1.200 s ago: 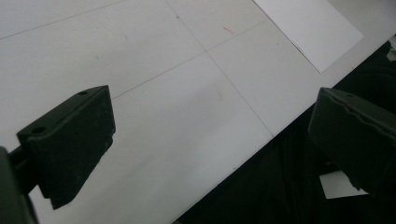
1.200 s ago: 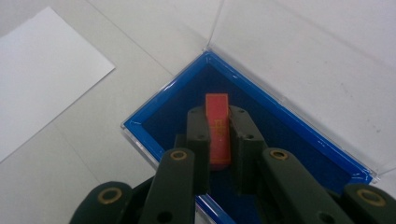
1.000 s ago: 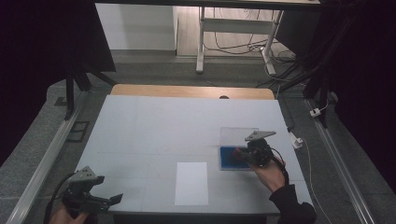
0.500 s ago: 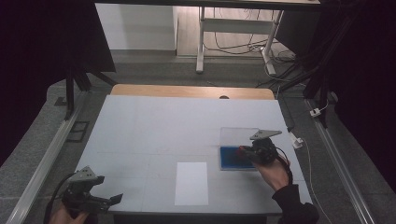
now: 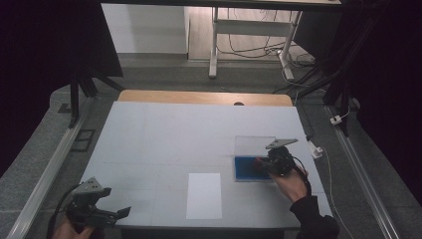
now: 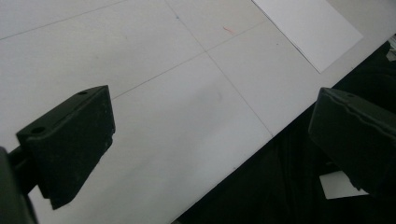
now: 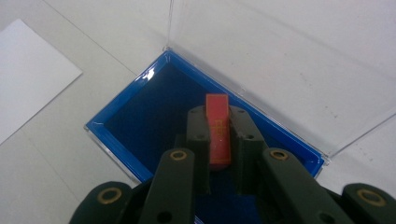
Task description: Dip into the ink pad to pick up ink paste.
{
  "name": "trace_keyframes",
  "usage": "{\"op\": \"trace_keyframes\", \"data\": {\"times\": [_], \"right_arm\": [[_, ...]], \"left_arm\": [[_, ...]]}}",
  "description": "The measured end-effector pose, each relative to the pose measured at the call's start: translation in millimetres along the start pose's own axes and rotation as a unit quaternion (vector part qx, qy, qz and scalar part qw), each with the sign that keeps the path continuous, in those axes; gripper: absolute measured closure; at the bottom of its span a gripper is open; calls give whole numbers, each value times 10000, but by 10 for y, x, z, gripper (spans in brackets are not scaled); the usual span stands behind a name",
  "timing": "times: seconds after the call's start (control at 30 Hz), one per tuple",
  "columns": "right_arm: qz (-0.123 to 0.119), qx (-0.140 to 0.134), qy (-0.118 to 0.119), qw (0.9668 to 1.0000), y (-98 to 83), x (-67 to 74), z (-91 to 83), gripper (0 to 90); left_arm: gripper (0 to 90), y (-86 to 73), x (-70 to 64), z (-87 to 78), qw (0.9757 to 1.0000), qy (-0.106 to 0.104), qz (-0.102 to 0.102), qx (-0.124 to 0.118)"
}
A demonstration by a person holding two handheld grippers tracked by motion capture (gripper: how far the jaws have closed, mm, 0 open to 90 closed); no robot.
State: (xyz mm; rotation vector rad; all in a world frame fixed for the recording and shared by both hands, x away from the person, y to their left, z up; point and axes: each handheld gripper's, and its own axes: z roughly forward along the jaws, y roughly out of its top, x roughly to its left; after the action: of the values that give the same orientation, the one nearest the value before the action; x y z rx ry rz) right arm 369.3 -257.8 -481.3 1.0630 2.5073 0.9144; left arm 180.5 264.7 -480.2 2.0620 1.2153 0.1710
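Red chip (image 7: 218, 130) sits pinched lengthwise in the right hand-held gripper (image 7: 218, 140), directly above the blue tray (image 7: 140, 112); the left hand-held gripper (image 6: 210, 135) is spread, far off.

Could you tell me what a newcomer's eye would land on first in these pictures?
Most likely the small red piece clamped between the right gripper's jaws, bright against the blue tray just beneath it, whose clear lid stands open behind. Next comes the white sheet near the table's front edge, and the left gripper at the front left corner, jaws wide apart.
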Motion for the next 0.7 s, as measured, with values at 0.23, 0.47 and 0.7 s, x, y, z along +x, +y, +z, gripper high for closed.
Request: {"op": "trace_keyframes", "data": {"times": [0.23, 0.47, 0.7], "right_arm": [[-153, 117, -161, 9997, 23, 56, 22, 809], [-585, 285, -489, 9967, 58, 193, 42, 809], [-69, 155, -156, 9997, 31, 57, 35, 810]], "left_arm": [[6, 2, 0, 5, 10000, -2, 5, 12], [7, 12, -1, 15, 10000, 2, 10, 52], [7, 12, 4, 15, 10000, -8, 1, 52]]}}
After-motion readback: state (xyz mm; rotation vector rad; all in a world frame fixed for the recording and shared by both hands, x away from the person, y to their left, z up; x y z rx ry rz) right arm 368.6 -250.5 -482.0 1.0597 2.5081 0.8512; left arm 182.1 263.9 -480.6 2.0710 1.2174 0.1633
